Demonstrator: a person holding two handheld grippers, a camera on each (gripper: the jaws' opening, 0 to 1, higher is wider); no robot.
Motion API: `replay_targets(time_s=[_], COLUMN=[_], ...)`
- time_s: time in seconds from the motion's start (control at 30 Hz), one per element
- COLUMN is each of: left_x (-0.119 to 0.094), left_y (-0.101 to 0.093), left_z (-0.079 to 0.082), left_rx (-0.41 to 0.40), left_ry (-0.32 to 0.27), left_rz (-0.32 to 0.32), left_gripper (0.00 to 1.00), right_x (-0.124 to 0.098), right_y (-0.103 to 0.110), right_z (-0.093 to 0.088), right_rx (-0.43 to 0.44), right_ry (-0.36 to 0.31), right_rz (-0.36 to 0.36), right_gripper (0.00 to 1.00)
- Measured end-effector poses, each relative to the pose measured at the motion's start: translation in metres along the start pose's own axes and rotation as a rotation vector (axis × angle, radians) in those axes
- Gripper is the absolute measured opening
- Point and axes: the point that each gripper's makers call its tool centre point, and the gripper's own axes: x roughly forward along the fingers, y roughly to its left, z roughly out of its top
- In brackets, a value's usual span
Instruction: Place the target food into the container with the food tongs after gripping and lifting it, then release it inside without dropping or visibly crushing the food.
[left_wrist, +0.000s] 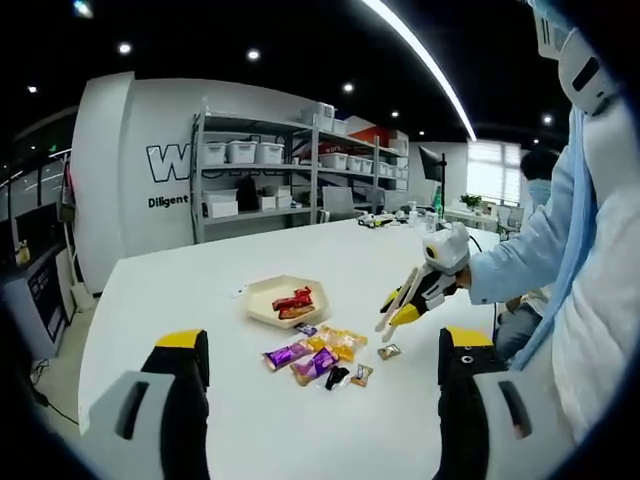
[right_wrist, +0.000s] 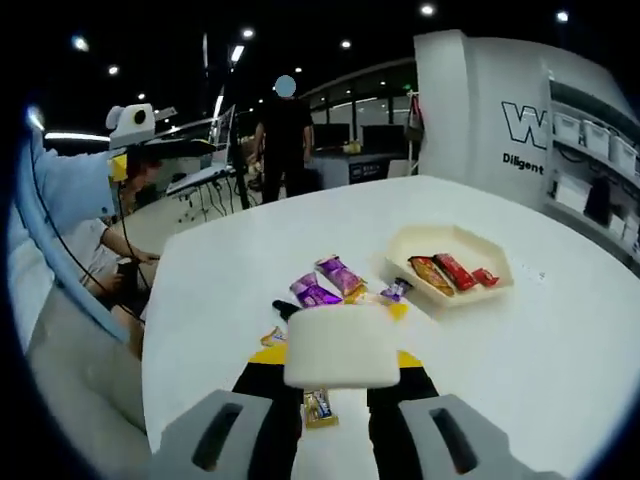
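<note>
On the white table a cream hexagonal tray holds red-wrapped snack bars, and just beside it lies a loose group of wrapped candies, purple, yellow and dark, which are not gripped by anything. The left gripper holds its black, yellow-tipped jaws wide apart with nothing between them. The right gripper, seen in the left gripper view, is closed around the cream food tongs, whose tips are slightly apart above the candies, close to a small wrapped sweet.
</note>
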Motion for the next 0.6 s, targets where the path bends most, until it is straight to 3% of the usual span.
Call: replay_targets(time_s=[0.17, 0.6], left_x=[0.003, 0.000], left_y=[-0.004, -0.008], left_z=[0.002, 0.000], left_rx=[0.002, 0.002], left_ry=[-0.002, 0.004], left_rz=[-0.007, -0.003], left_gripper=[0.92, 0.92], right_x=[-0.001, 0.004], right_y=[0.012, 0.020], right_z=[-0.019, -0.028], right_rx=[-0.023, -0.076], right_ry=[0.041, 0.071], right_rz=[0.040, 0.066], right_gripper=[0.18, 0.19])
